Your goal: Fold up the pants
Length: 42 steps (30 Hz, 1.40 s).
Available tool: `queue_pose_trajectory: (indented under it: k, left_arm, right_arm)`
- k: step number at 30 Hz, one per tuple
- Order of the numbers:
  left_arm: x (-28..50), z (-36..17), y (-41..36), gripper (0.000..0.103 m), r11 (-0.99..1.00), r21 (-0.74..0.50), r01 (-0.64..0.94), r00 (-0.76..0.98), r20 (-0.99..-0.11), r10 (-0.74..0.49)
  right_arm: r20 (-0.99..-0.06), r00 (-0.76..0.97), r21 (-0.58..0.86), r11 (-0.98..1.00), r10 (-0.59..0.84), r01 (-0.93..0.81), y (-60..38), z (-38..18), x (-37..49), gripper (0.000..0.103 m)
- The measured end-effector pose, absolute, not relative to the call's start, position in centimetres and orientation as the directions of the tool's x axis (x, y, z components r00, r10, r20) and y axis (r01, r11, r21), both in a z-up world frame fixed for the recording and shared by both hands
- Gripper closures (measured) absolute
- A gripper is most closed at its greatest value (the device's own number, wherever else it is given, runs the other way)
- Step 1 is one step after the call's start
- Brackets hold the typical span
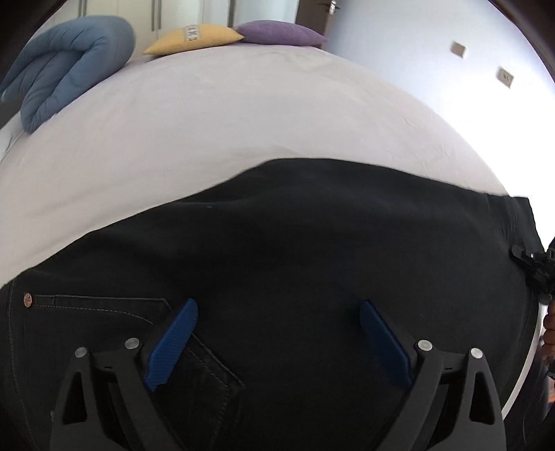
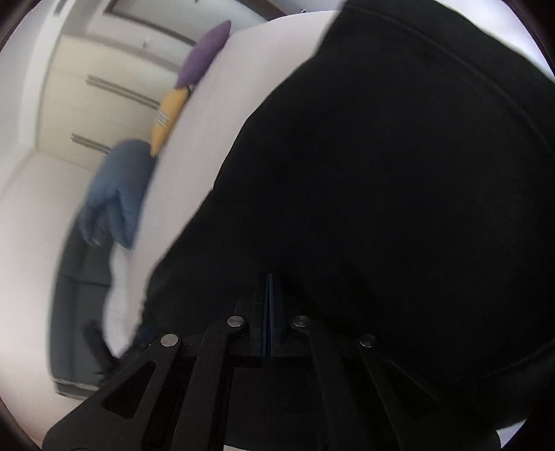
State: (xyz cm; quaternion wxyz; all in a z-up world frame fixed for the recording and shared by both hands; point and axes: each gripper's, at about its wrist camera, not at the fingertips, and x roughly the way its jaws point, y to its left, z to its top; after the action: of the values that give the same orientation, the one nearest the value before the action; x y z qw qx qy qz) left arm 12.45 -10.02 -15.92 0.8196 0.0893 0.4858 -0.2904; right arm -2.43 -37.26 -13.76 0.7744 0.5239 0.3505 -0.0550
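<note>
Black jeans [image 1: 295, 243] lie spread across a white bed [image 1: 242, 121], with a back pocket [image 1: 208, 374] and a copper rivet [image 1: 27, 299] at the lower left. My left gripper [image 1: 277, 303] hovers just over the jeans, its blue pads wide apart and nothing between them. In the right wrist view the jeans [image 2: 381, 173] fill the right side. My right gripper [image 2: 270, 275] is shut there, its tips buried in the black cloth at the garment's edge. Part of the right gripper's black frame [image 1: 532, 269] shows at the jeans' right end, beside a hand.
A folded blue duvet [image 1: 69, 62], a yellow pillow [image 1: 197, 38] and a purple pillow [image 1: 277, 33] lie along the bed's far edge. Wardrobe doors [image 2: 104, 86] stand beyond. The bed's right edge [image 1: 527, 364] runs close to the jeans.
</note>
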Motion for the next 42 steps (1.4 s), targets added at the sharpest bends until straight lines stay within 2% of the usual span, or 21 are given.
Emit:
queue_pose_trajectory:
  k: [3,4,7,8,11,13,14,15,16,18,21,22,24,25,26,28,33,37,40,41,42]
  left_arm:
    - [12.9,-15.2,-10.0,0.011,0.820,-0.082,0.566,0.381,-0.857,-0.348]
    - [12.9,-14.9,-9.6,0.019,0.832,-0.079,0.550,0.388,-0.858,-0.338]
    - [10.2,-12.8,-7.6,0.020,0.849,-0.132,0.511,0.423,-0.821,-0.382]
    - [9.6,-12.2,-6.7,0.015,0.848,-0.149,0.509,0.432,-0.808,-0.401]
    - [8.2,-13.3,-5.2,0.008,0.855,-0.123,0.503,0.431,-0.822,-0.372]
    - [8.4,-15.3,-4.4,0.009,0.865,-0.115,0.488,0.393,-0.856,-0.335]
    - [8.0,-15.5,-4.3,0.009,0.861,-0.105,0.497,0.410,-0.846,-0.340]
    - [7.7,-15.4,-4.0,0.009,0.859,-0.082,0.506,0.421,-0.846,-0.329]
    - [7.5,-15.3,-3.5,0.009,0.858,-0.068,0.509,0.419,-0.851,-0.316]
    - [7.4,-15.2,-2.1,0.008,0.865,-0.063,0.499,0.427,-0.850,-0.309]
    - [7.6,-15.5,0.7,0.012,0.872,-0.084,0.481,0.442,-0.836,-0.325]
    - [7.6,-15.4,1.1,0.015,0.870,-0.087,0.486,0.441,-0.835,-0.330]
    - [7.3,-14.2,2.0,0.037,0.883,-0.053,0.467,0.463,-0.836,-0.295]
    - [7.4,-13.7,2.1,0.059,0.891,-0.040,0.452,0.476,-0.834,-0.280]
    - [7.4,-12.7,2.4,0.072,0.894,-0.058,0.445,0.485,-0.823,-0.295]
    - [8.4,-11.2,1.6,0.085,0.885,-0.102,0.455,0.494,-0.797,-0.346]
    - [9.2,-9.9,-7.5,0.087,0.771,-0.270,0.577,0.362,-0.762,-0.538]
    - [10.4,-14.7,-14.8,0.088,0.716,-0.304,0.629,0.186,-0.835,-0.518]
    - [11.9,-16.9,-13.7,0.098,0.723,-0.352,0.594,0.164,-0.828,-0.537]
    - [12.5,-17.1,-12.7,0.098,0.727,-0.391,0.565,0.145,-0.820,-0.553]
    - [13.2,-17.2,-11.0,0.098,0.736,-0.401,0.546,0.146,-0.819,-0.555]
  right_arm:
    - [-0.703,0.709,0.615,0.549,0.057,0.566,-40.7,-11.3,-3.9,0.103]
    - [-0.720,0.694,0.572,0.561,-0.007,0.598,-41.2,-10.9,-3.9,0.103]
    - [-0.726,0.682,0.564,0.492,-0.087,0.663,-43.8,-8.3,-6.3,0.095]
    - [-0.705,0.704,0.581,0.499,-0.086,0.643,-43.2,-7.3,-7.0,0.095]
    - [-0.575,0.807,0.745,0.493,0.134,0.449,-38.2,-6.8,-7.6,0.095]
    - [-0.577,0.764,0.762,0.529,0.290,0.374,-33.4,-8.5,-6.5,0.095]
    - [-0.619,0.712,0.733,0.568,0.332,0.373,-31.3,-10.0,-5.9,0.095]
    - [-0.663,0.676,0.700,0.586,0.322,0.408,-30.3,-11.3,-6.3,0.103]
    - [-0.666,0.677,0.708,0.551,0.313,0.442,-30.7,-13.0,-7.8,0.103]
    - [-0.583,0.756,0.796,0.396,0.297,0.458,-33.1,-14.7,-11.2,0.103]
    - [-0.630,0.769,0.729,0.427,0.111,0.536,-37.9,-12.9,-15.5,0.103]
    - [-0.643,0.765,0.705,0.421,0.039,0.571,-39.9,-12.3,-17.3,0.103]
    - [-0.658,0.750,0.680,0.373,-0.069,0.631,-44.0,-10.9,-19.5,0.103]
    - [-0.664,0.739,0.661,0.371,-0.115,0.652,-45.0,-9.8,-18.6,0.103]
    - [-0.688,0.702,0.612,0.372,-0.185,0.698,-45.3,-8.2,-20.0,0.095]
    - [-0.654,0.730,0.637,0.378,-0.197,0.672,-45.0,-6.4,-21.5,0.095]
    - [-0.540,0.837,0.759,0.482,0.090,0.438,-37.5,-5.3,-16.0,0.095]
    - [-0.579,0.764,0.766,0.512,0.286,0.389,-31.7,-9.5,-10.3,0.095]
    - [-0.674,0.683,0.707,0.516,0.282,0.484,-32.3,-13.1,-8.7,0.103]
    - [-0.644,0.710,0.733,0.494,0.284,0.468,-32.8,-13.6,-4.1,0.103]
    - [-0.637,0.726,0.735,0.488,0.258,0.471,-33.3,-13.7,-5.8,0.103]
